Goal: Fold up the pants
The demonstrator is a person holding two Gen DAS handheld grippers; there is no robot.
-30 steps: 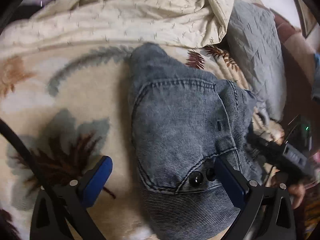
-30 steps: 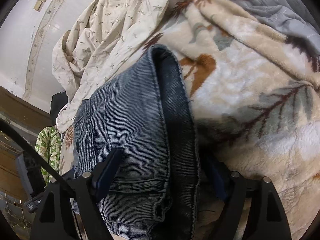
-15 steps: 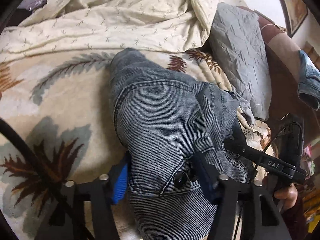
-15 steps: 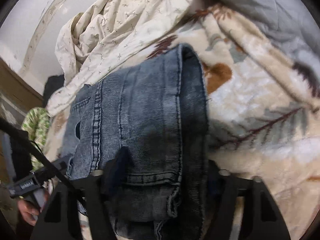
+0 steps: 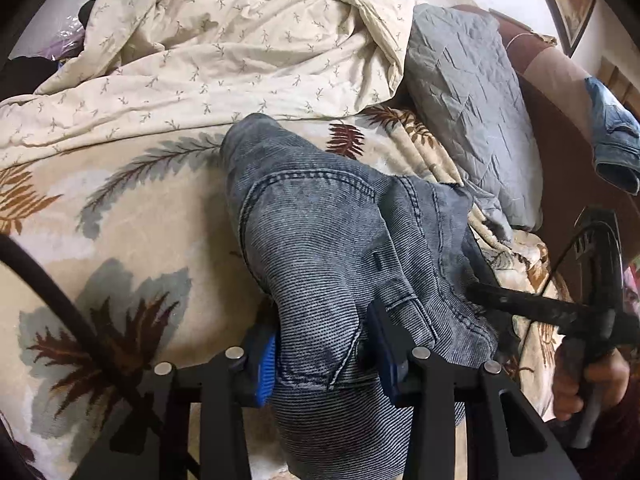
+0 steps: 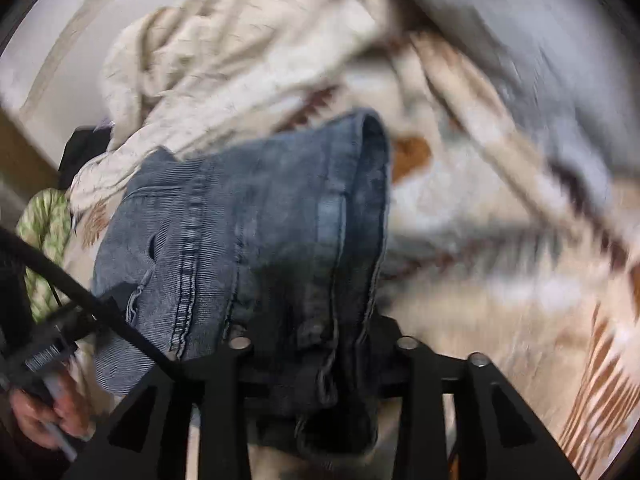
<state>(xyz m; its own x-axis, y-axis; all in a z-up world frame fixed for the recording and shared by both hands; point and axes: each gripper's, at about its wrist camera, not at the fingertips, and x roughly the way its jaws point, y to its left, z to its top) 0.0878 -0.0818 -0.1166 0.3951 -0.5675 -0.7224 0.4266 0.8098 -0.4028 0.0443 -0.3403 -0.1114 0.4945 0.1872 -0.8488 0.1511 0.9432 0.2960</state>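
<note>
Blue denim pants (image 5: 320, 240) lie folded into a thick bundle on a leaf-patterned blanket (image 5: 100, 220). My left gripper (image 5: 326, 360) is closing its jaws on the waistband end, and the blue pads (image 5: 266, 372) press the bunched denim between them. The right wrist view is blurred. In it my right gripper (image 6: 320, 344) is closing on the other end of the pants (image 6: 260, 220), with dark folded denim filling the gap between its fingers. The bundle sags between the two grips. A hand (image 5: 588, 380) holds the right gripper's handle at the right edge of the left wrist view.
A crumpled cream sheet (image 5: 240, 40) is heaped at the back of the bed. A grey quilted pillow (image 5: 472, 100) lies to the right of it. Another denim piece (image 5: 612, 148) hangs over brown furniture at far right. A green patterned cloth (image 6: 44, 232) sits at left.
Both pairs of jaws came in from wide open to pinch the folded pants. Both grippers rose slightly and rolled, and the ends of the bundle lifted with them.
</note>
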